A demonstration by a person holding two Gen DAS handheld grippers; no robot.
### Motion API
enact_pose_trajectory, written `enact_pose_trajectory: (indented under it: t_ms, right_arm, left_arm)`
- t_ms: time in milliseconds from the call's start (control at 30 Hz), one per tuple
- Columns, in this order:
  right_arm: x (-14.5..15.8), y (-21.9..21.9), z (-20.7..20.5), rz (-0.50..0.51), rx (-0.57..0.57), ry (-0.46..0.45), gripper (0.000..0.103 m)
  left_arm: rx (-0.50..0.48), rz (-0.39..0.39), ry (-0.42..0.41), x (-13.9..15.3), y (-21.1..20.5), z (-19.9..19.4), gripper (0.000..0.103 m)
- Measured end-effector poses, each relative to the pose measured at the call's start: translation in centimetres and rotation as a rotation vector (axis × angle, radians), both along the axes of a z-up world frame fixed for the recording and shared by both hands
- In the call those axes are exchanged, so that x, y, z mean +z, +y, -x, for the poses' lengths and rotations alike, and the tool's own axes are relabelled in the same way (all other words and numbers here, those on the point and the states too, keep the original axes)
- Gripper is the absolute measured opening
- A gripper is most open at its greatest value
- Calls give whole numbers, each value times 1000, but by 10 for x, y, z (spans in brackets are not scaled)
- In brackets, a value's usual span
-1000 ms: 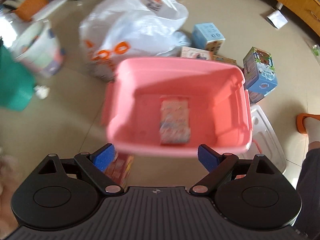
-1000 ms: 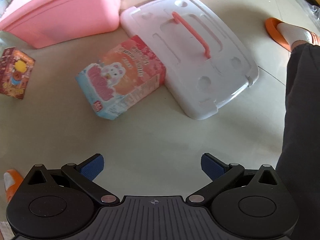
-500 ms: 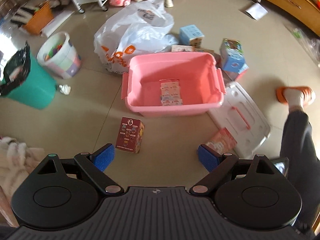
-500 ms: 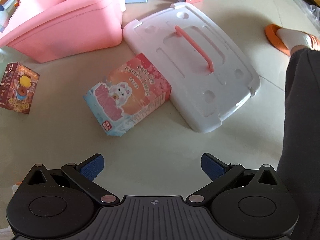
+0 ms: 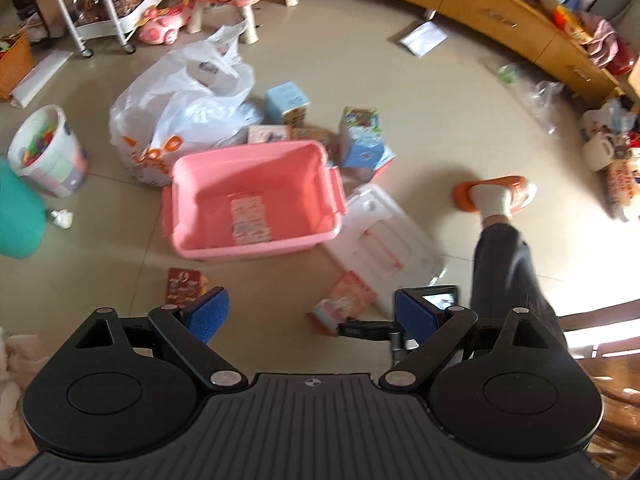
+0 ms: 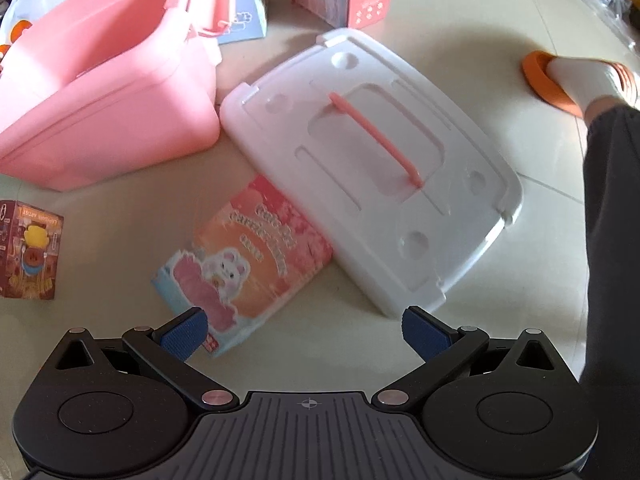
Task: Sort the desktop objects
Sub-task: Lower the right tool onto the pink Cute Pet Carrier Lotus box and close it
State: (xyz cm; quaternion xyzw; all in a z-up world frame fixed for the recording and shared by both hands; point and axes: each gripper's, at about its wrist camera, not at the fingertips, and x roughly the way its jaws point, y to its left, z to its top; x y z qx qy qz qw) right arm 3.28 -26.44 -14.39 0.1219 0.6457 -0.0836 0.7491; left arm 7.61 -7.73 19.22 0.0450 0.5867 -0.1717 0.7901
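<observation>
Both grippers, left (image 5: 312, 316) and right (image 6: 304, 330), gape with ribbed blue pads; glossy cardboard box (image 6: 248, 260) touches the moulded white plastic lid (image 6: 372, 164) beside the smooth pink tub (image 6: 100, 92).

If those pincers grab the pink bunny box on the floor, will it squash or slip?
The bunny box looks like thin printed cardboard, so it is probably light and may dent under a hard squeeze. It lies flat, so it should not roll. Its glossy face might slip, though the right gripper has textured pads.

Glossy pink plastic bin (image 5: 256, 168), white plastic lid (image 6: 372, 168), printed cardboard box (image 6: 248, 256), smooth tiled floor (image 6: 320, 336).
</observation>
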Motion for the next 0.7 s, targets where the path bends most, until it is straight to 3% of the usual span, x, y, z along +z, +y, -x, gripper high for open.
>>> enact_pose_trajectory:
  t_ms: [267, 400, 700]
  right_arm:
    - [2, 13, -7, -23, 19, -48, 103]
    - [4, 20, -13, -3, 19, -67, 103]
    - [-6, 12, -16, -26, -161, -67, 103]
  left_arm:
    - [-14, -9, 6, -5, -3, 1, 93]
    - [-27, -12, -42, -2, -1, 8, 93]
    - [-20, -1, -12, -4, 6, 6, 93]
